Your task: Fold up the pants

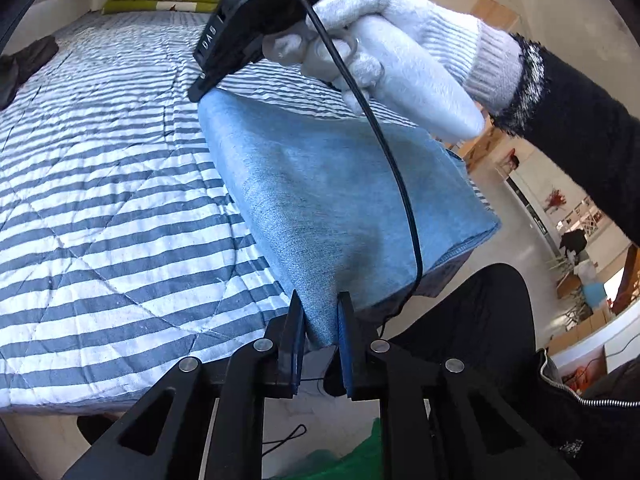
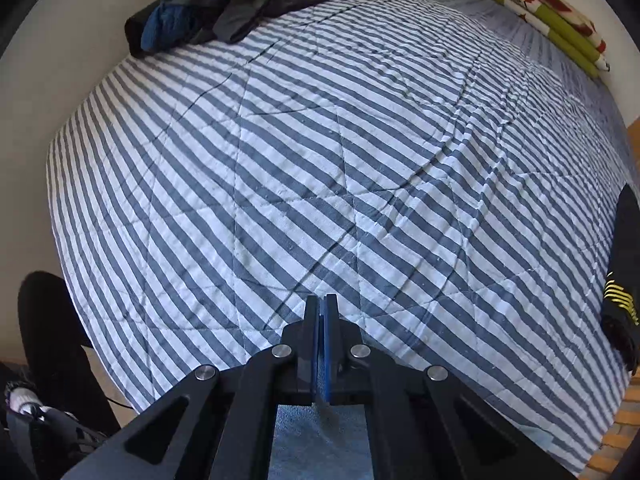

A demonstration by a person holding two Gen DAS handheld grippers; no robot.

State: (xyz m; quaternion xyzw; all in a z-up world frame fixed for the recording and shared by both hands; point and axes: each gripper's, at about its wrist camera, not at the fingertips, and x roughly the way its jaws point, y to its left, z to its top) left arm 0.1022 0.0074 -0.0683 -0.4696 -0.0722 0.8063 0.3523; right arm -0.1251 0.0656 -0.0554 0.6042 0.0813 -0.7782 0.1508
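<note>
Over striped quilt (image 1: pixel 100 184): light-blue denim pants (image 1: pixel 320 200) folded, stretched taut, both grippers' fingers (image 1: pixel 346 320) clamping edges.

Left gripper (image 1: pixel 320 300): fingers angled downward, pads clamped on a fold of cloth. Right gripper (image 2: pixel 322 306): pointing steeply down, pads pressed together with a thin edge of cloth between. Right hand (image 1: pixel 400 56): white knit glove, dark sleeve, wrapped round its handle.

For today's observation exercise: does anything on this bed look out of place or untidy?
Yes: a crumpled heap of dark clothes lies unfolded at the far edge of the striped quilt, unlike the folded green blankets.
</note>
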